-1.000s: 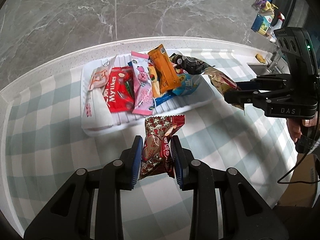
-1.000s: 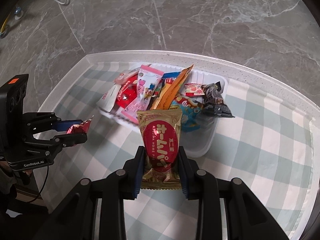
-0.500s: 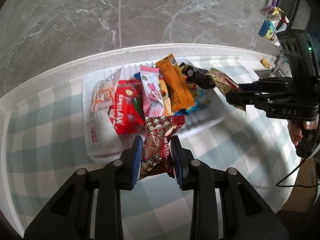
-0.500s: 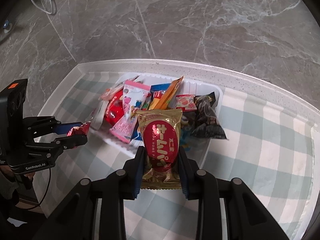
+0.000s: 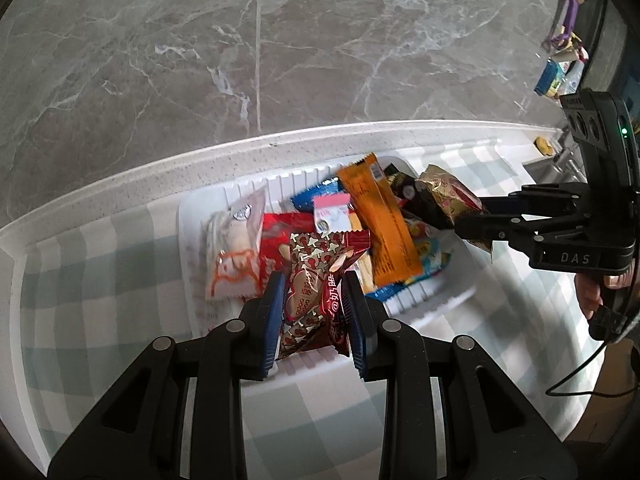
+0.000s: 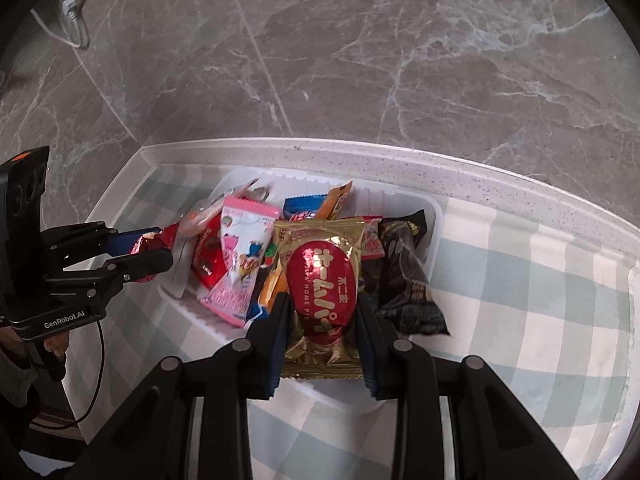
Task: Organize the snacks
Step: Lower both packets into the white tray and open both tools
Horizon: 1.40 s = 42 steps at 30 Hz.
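The left gripper (image 5: 314, 312) has its jaws clamped on a red-brown wrapper (image 5: 316, 280), held above the near left part of the white tray (image 5: 436, 300). The tray sits on a checked cloth (image 5: 100, 288) covering the tabletop (image 5: 200, 164) and already holds a loose pile: a clear packet (image 5: 236, 256) at the left, a pink packet (image 6: 240, 264), an orange bar (image 5: 380, 232) leaning across the middle, and a dark packet (image 6: 408, 276) at the right, its lower end overhanging the rim. The right gripper (image 6: 322, 320) has its jaws clamped on a gold pack (image 6: 324, 280), held over the tray's centre right.

Risks, as judged from this layout:
- Both grippers converge on one tray; simultaneous descent could cause the fingers to collide.
- Release onto the sloped pile could let either pack slide onto the cloth.
- The orange bar is tilted and could be knocked out by a descending jaw.
- The dark packet could be pushed off the rim.
- The wrappers are thin and slippery; a packet could slip from the jaws before placement.
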Tool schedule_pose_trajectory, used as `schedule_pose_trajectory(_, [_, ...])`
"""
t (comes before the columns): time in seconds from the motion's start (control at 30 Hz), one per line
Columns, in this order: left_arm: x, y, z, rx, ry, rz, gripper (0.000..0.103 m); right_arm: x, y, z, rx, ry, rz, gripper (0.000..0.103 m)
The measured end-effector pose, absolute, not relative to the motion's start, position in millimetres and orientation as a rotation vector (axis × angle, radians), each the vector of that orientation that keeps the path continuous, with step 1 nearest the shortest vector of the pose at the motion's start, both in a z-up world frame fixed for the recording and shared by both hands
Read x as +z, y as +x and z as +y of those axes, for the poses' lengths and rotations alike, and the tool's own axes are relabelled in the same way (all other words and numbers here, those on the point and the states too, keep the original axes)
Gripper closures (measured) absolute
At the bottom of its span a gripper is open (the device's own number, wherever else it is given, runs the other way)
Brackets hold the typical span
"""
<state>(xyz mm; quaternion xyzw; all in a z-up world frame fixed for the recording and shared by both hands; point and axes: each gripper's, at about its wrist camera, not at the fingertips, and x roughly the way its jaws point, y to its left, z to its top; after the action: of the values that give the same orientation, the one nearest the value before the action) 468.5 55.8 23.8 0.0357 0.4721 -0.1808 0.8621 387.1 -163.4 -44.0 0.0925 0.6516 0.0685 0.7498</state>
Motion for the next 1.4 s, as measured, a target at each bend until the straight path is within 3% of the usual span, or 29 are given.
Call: schedule_pose_trajectory(1.4, [-8.4, 533.5, 51.1, -0.331, 0.022, 1.012, 0.076, -91.0, 419.4, -178.1, 0.062, 0.245, 1.477, 0.070])
